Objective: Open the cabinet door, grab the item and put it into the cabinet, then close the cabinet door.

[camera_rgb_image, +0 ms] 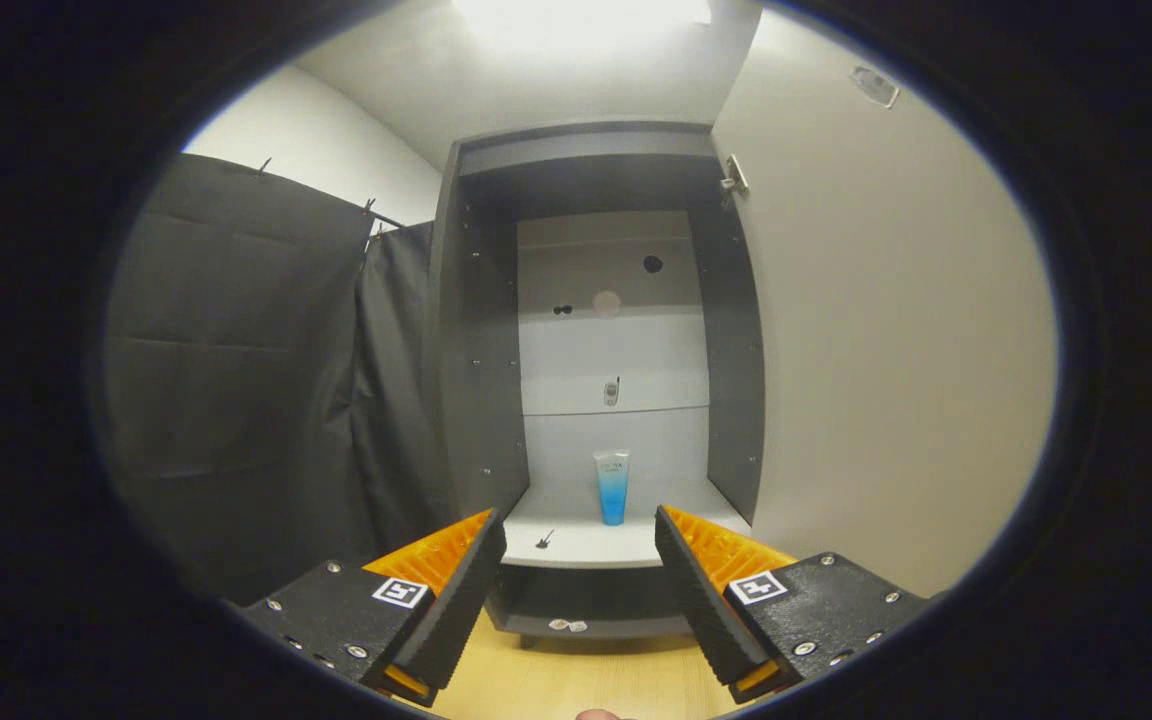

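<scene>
1. One item matters here: the tube, standing on its cap on the cabinet's shelf, back near the rear panel and beyond my fingers. By the look of things it is already inside, so I judge the placing step done and the door still to be closed.
2. My gripper has its fingers spread wide apart with nothing between them. It sits in front of the cabinet, short of the shelf's front edge.
3. The cabinet door is swung open on my right, a broad pale panel, with a hinge showing near its top corner. I cannot make out a handle on it from here.
4. If I had to take the tube again, I would expect it to be light and soft-walled, probably plastic, so a hard squeeze would dent it or push the contents toward the cap. The surface looks smooth and could slip.
5. I would grip it across the lower half, just above the cap where the body is fullest and firmest, not at the flat crimped top, which would fold.
6. Standing on a narrow cap it looks easy to topple, so I would keep well clear of it and avoid jolting the cabinet.
7. The door should handle as stiff and rigid. I would push on its free edge, away from the hinge side, and ease it shut.
</scene>
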{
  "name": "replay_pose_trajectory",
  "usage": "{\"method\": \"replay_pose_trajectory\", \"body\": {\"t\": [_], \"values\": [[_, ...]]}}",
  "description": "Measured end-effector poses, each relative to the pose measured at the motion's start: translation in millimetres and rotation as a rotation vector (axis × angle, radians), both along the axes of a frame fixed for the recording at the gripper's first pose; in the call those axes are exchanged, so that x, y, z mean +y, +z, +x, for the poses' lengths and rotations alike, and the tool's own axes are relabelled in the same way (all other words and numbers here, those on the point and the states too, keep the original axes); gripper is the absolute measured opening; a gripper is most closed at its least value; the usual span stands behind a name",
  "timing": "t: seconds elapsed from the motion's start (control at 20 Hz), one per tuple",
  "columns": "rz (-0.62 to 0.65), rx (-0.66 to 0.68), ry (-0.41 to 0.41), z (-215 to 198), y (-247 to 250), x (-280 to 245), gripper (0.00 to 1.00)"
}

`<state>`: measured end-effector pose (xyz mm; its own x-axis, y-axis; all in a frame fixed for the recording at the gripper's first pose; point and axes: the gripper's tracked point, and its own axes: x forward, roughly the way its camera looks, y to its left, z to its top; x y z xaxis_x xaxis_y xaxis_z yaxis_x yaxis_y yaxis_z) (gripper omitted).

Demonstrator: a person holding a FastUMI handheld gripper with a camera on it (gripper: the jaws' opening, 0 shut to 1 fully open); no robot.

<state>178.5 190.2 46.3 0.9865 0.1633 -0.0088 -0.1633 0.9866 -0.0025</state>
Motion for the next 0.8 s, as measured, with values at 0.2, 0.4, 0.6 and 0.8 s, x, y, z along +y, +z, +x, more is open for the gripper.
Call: {"method": "replay_pose_trajectory", "body": {"t": [0.2,0.4,0.6,0.8], "values": [[0.039,0.034,-0.006,-59,-7,-18,0.93],[0.018,0.027,0.041,-113,-11,-27,0.93],[-0.099,0.004,0.016,-146,-14,-60,0.94],[-0.053,-0.017,-0.055,-174,10,-116,0.93]]}}
